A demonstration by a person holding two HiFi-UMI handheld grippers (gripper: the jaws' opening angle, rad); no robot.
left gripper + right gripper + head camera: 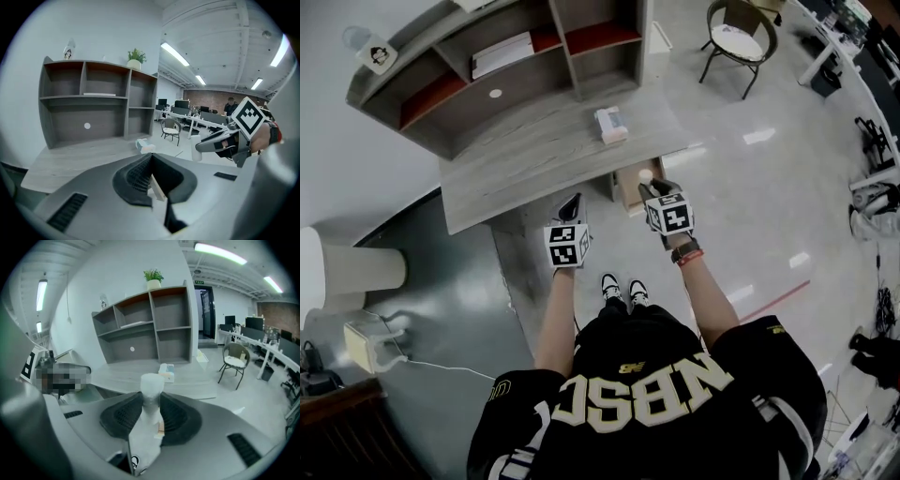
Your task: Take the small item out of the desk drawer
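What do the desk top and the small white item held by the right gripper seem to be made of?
Desk top: probably wood-look laminate with a matte finish; it shows grey, streaky grain lines and little glare.
White item: probably plastic, smooth and evenly white with rounded edges; the look leaves the exact material open.

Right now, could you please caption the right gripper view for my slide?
Right gripper clamps a small white cylindrical container, facing the shelved desk.
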